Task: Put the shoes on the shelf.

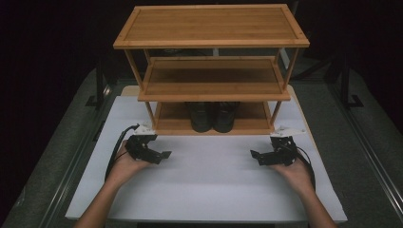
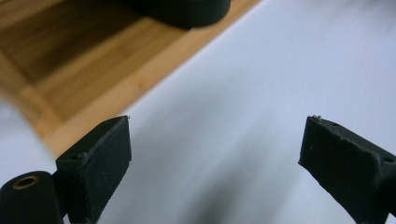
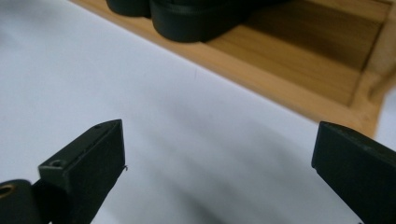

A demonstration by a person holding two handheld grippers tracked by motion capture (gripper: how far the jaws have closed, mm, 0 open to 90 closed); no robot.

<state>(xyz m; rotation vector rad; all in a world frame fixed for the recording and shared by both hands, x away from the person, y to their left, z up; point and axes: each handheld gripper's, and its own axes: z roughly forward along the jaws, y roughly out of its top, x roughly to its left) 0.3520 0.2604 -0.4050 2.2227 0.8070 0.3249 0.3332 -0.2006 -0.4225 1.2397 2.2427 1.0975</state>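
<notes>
A three-tier bamboo shelf rack [image 1: 211, 78] stands at the back of the white table [image 1: 209, 185]. A pair of black shoes [image 1: 213, 116] sits on its bottom shelf, toes facing me. My left gripper [image 1: 164, 155] rests low over the table in front of the rack's left corner, open, with nothing between its jaws. My right gripper [image 1: 254, 155] rests in front of the rack's right corner, also open and empty. In the left gripper view the bottom shelf [image 2: 60, 70] and a shoe toe [image 2: 187, 9] lie ahead. The right gripper view has the shoe toes [image 3: 196, 18] on that shelf [image 3: 289, 60].
The middle shelf [image 1: 214, 78] and top shelf [image 1: 211, 23] of the rack carry nothing. White table surface stretches between the two grippers and toward the front edge. Dark floor and stand legs [image 1: 100, 90] flank the table.
</notes>
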